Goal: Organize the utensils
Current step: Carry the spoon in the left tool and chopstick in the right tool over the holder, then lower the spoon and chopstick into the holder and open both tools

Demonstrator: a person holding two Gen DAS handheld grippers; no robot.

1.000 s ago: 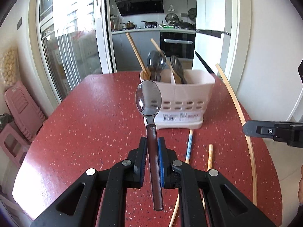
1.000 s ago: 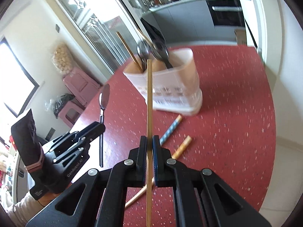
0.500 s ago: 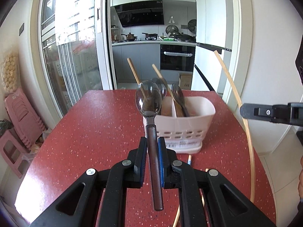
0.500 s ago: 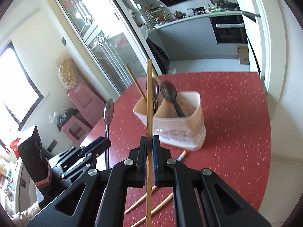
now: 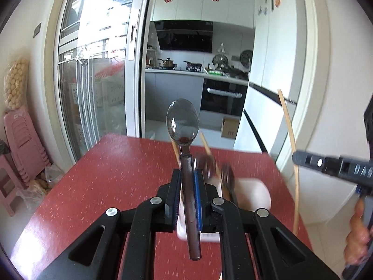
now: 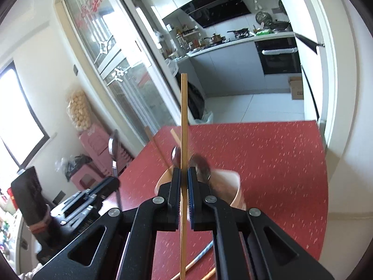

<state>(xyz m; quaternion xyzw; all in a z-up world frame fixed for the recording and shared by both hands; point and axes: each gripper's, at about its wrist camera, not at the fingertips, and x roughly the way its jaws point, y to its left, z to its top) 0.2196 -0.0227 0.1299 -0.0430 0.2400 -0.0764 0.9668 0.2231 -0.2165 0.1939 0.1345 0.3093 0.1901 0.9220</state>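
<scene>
The left gripper [image 5: 187, 198] is closed on a metal spoon [image 5: 183, 122], held upright with its bowl at the top, above the red counter [image 5: 112, 175]. Just right, a white utensil holder [image 5: 254, 193] on the counter holds spoons and chopsticks, blurred. Farther right, the right gripper [image 6: 184, 196] clamps a single wooden chopstick [image 6: 184, 116] upright over the holder.
</scene>
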